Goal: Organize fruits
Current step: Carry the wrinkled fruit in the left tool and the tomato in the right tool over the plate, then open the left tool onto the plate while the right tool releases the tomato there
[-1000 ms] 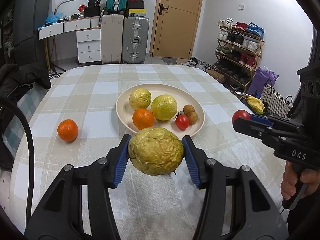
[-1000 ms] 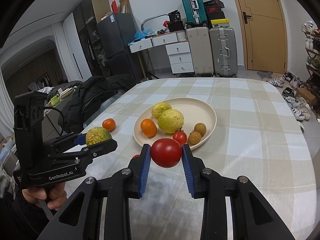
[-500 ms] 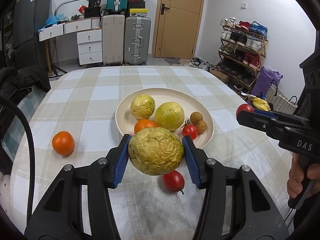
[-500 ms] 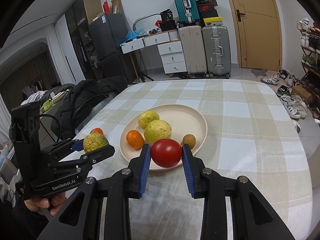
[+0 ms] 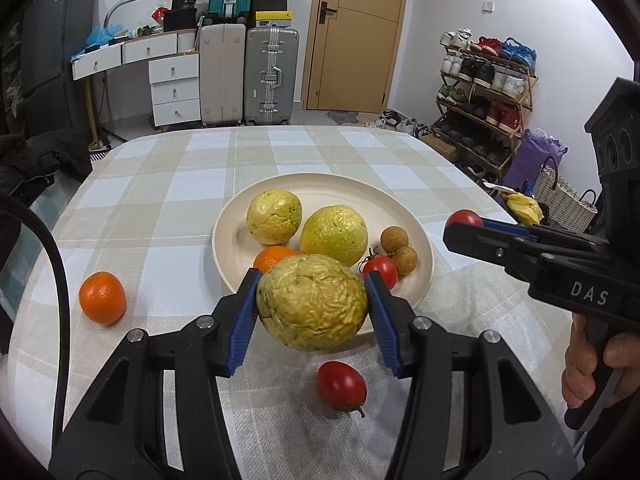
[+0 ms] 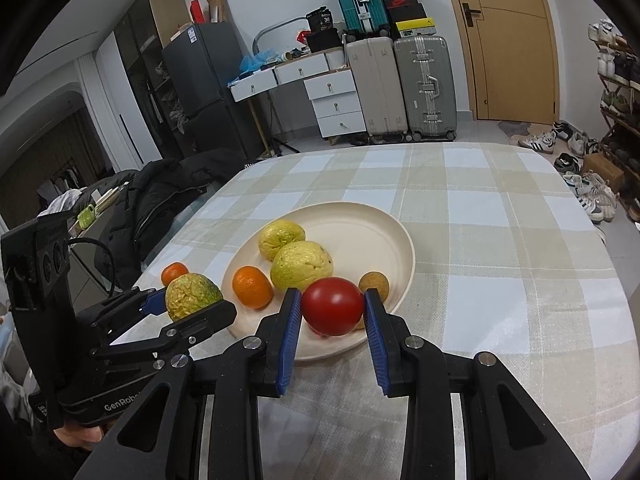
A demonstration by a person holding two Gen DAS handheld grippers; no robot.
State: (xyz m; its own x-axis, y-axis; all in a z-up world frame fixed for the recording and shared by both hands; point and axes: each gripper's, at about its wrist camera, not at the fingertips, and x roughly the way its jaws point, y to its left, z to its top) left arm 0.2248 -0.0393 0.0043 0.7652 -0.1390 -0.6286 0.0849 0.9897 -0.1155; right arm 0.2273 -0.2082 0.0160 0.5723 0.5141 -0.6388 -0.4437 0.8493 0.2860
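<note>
My left gripper (image 5: pixel 312 306) is shut on a wrinkled yellow-green fruit (image 5: pixel 312 302), held just above the near rim of the cream plate (image 5: pixel 332 188). My right gripper (image 6: pixel 331 307) is shut on a red tomato (image 6: pixel 332 306) over the plate's (image 6: pixel 372 232) near edge. On the plate lie two yellow-green fruits (image 5: pixel 274 216) (image 5: pixel 334 234), an orange (image 5: pixel 272 258), a small tomato (image 5: pixel 380 270) and two brown longans (image 5: pixel 394 236). A loose orange (image 5: pixel 102 298) and a loose tomato (image 5: pixel 342 386) rest on the checked cloth.
The table (image 6: pixel 500 248) carries a beige-and-white checked cloth. A black coat (image 6: pixel 160 196) hangs at its left side. Suitcases (image 6: pixel 424 88), drawers and a door stand behind; a shoe rack (image 5: pixel 484 96) and bags stand to the right. A hand (image 5: pixel 596 364) holds the right gripper's handle.
Both grippers have moved forward toward the plate with their fruits still held. The loose tomato on the cloth has come into the left wrist view beneath the left gripper.
</note>
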